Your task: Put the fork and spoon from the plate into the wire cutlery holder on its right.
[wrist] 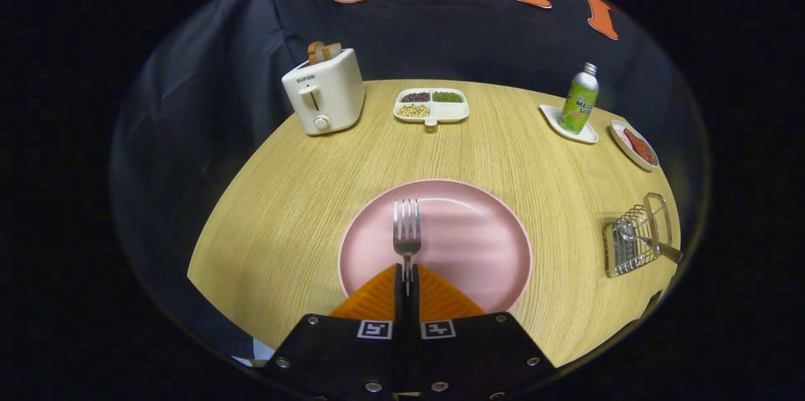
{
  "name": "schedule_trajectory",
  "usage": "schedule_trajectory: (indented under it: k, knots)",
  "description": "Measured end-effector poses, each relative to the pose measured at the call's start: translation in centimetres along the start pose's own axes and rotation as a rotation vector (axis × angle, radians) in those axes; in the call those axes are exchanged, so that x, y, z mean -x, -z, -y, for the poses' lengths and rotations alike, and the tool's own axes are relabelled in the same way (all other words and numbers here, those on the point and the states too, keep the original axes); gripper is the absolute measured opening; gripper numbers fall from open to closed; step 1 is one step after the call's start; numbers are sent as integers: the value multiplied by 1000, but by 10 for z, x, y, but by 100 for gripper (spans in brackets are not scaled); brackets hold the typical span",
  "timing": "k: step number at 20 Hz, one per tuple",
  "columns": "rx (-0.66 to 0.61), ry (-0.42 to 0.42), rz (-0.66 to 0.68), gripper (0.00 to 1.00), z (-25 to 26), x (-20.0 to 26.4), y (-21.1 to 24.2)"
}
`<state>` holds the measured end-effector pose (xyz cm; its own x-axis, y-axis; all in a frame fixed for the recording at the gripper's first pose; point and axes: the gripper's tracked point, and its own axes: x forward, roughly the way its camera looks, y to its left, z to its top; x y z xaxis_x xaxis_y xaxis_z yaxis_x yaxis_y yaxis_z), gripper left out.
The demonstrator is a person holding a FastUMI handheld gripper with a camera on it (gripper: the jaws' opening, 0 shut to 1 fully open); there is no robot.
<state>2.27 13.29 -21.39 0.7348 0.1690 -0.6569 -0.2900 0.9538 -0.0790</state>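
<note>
Pink plate (478, 244), silver fork (407, 231), pale wood-grain table (302, 200), cream toaster (324, 94).

The gripper (407, 281) points forward and slightly down, its fingers (377, 297) pressed nearly together on a thin handle.

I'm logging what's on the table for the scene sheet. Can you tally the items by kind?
Cutlery: 2, fork held by the shut fingers, spoon in the wire holder
Dishes: 4
Toaster: 1
Bottle: 1
Holder: 1
Total: 9
</note>
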Motion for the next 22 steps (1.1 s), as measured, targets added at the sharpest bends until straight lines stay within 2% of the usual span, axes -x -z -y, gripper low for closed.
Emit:
schedule_trajectory:
  k: [11, 19, 22]
  knots:
    - [-93, 43, 32, 2, 68, 55, -24]
    - [-54, 80, -5, 2, 121, 96, -27]
    - [-31, 120, -30, 2, 148, 106, -23]
